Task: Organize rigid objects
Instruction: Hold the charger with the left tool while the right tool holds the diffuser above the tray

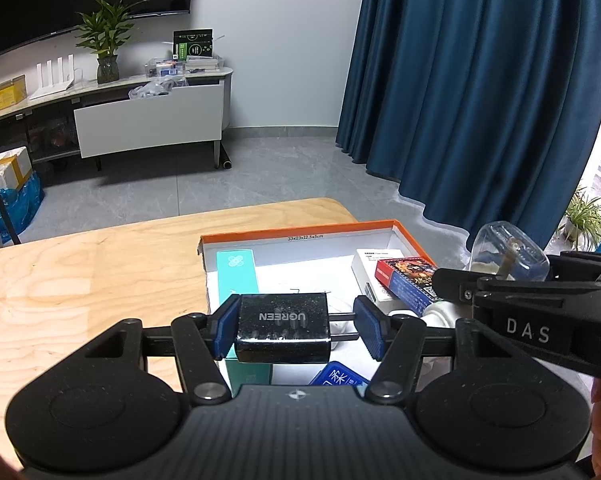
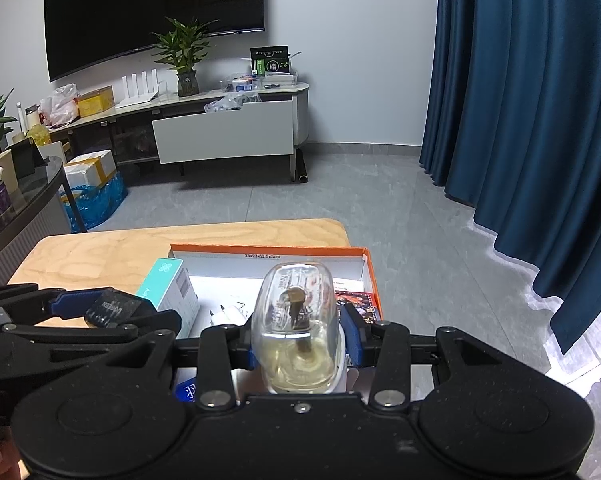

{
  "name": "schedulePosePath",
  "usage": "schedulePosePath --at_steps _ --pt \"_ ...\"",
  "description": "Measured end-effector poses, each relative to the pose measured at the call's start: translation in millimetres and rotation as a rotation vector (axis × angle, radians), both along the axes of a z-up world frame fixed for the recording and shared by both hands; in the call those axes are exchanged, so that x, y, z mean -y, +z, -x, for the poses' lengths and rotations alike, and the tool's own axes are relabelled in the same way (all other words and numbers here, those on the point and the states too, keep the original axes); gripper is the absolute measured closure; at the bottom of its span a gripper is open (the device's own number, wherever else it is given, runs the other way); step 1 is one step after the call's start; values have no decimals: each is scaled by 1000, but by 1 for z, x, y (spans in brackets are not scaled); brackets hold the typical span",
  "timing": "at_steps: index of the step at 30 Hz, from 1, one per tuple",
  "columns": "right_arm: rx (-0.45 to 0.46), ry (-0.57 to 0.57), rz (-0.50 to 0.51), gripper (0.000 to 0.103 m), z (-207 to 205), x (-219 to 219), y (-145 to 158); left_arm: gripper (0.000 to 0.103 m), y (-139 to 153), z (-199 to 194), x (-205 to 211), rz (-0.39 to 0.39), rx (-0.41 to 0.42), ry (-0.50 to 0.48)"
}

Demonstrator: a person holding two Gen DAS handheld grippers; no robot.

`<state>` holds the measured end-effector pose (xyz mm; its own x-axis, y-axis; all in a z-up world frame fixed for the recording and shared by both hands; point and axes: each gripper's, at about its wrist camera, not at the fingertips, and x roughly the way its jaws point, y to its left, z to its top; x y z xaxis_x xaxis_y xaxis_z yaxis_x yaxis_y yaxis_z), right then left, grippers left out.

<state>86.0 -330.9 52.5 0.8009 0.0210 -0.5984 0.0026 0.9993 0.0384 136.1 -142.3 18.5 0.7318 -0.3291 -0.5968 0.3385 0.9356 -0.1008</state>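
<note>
My left gripper (image 1: 294,328) has its blue pads spread; a black UGREEN charger (image 1: 282,328) rests against the left pad, with a gap to the right pad. It hovers over the orange-rimmed box (image 1: 300,233). My right gripper (image 2: 302,340) is shut on a white plug with a clear cap (image 2: 296,320), above the same box (image 2: 268,249). The right gripper also shows in the left wrist view (image 1: 500,280) at the right, with the capped plug (image 1: 508,252). The left gripper with the charger (image 2: 110,310) shows at the left of the right wrist view.
In the box lie a teal carton (image 1: 236,276), a white box (image 1: 364,268), a red and blue card box (image 1: 408,280) and a blue packet (image 1: 338,378). The box sits on a wooden table (image 1: 80,280). A blue curtain (image 1: 480,80) hangs to the right.
</note>
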Motion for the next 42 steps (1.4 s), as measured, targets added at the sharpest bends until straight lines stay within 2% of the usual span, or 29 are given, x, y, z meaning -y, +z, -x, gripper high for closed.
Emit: schedulePosePath --at_steps 42 --pt "-53 27 11 55 -6 -1 -6 42 -5 -10 -2 2 -16 -3"
